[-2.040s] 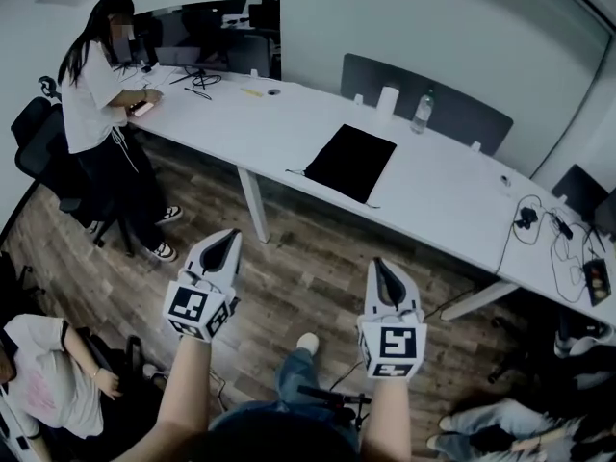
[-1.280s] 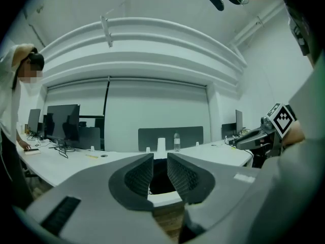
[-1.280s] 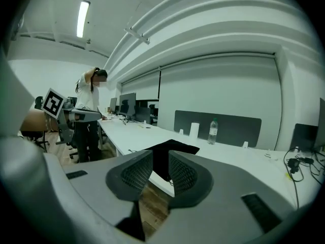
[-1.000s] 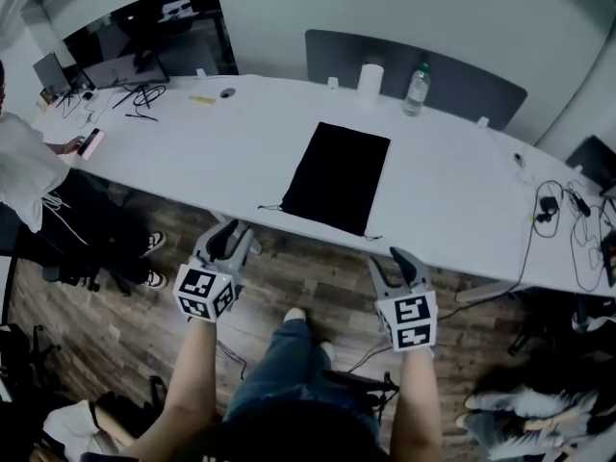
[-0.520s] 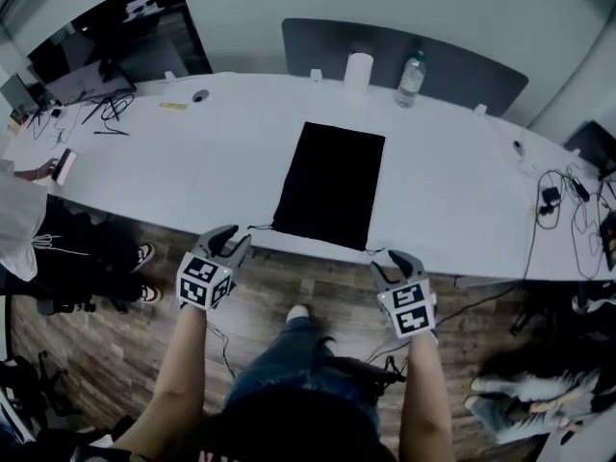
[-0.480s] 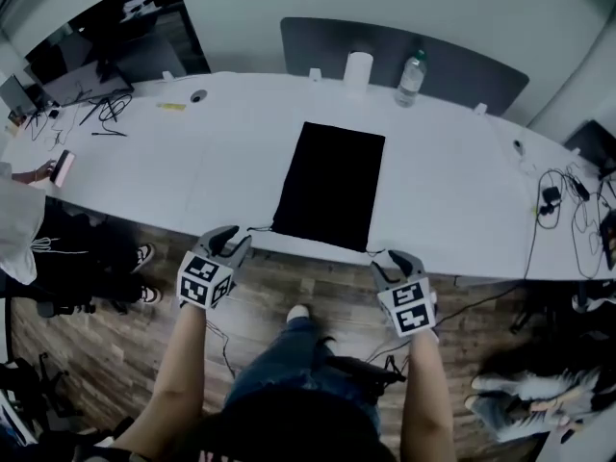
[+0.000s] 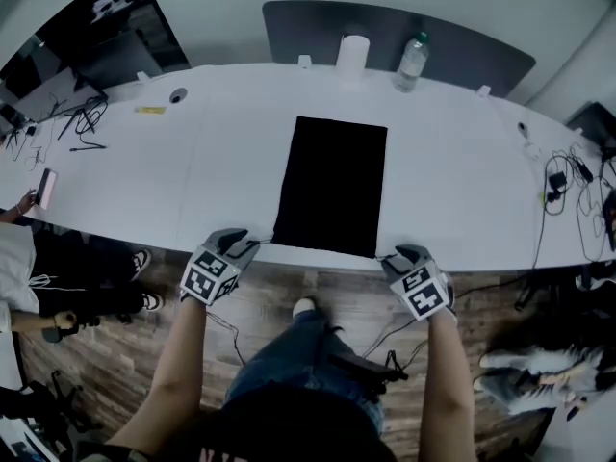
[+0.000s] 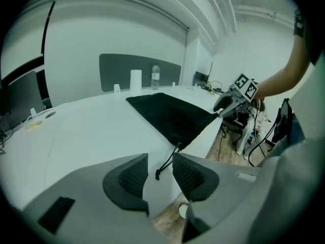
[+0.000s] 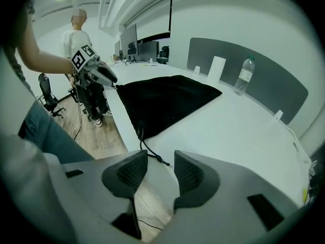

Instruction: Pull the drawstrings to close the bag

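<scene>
The bag [image 7: 332,186] is black cloth, matt and light-swallowing, lying smooth with barely a crease. Its drawstrings [image 8: 167,161] are thin black cord, equally matt. The bench [image 7: 192,176] is white and smooth with a faint satin sheen. At the bag's one o'clock the bottle [image 7: 411,63] is clear, glossy plastic; at twelve o'clock the roll [image 7: 352,61] looks like white paper. Behind them the screen [image 7: 452,41] is dull grey, felt-like. At six o'clock the floor [image 7: 289,301] shows brown wood-grain planks with little shine.
</scene>
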{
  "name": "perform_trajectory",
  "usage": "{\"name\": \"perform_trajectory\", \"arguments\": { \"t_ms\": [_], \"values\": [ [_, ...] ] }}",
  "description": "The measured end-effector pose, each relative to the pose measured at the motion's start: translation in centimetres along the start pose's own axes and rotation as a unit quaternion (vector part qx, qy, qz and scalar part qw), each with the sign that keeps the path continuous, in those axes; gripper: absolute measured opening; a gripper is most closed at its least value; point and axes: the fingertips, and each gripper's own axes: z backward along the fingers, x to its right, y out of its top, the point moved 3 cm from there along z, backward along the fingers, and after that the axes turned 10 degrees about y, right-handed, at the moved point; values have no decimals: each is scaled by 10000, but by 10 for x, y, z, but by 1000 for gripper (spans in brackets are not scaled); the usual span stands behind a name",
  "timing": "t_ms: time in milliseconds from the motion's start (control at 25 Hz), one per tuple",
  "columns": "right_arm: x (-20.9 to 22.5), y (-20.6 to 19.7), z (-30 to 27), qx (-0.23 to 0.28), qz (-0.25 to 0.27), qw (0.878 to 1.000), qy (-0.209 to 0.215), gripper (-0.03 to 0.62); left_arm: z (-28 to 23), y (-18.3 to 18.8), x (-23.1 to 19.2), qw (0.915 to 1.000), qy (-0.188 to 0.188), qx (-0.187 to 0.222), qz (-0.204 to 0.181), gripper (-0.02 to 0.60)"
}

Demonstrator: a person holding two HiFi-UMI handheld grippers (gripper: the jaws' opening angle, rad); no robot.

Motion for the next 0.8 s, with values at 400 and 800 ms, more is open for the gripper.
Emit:
{"name": "perform_trajectory", "arguments": {
  "t_ms": [400, 800],
  "values": [
    [-9, 1, -1, 160, 121, 9985, 501, 63, -9, -9, 4, 9992, -193, -88, -340, 135],
    [-12, 7, 5, 267, 255, 9993, 96, 8, -2, -7, 5, 9994, 228, -228, -116, 11]
  ]
}}
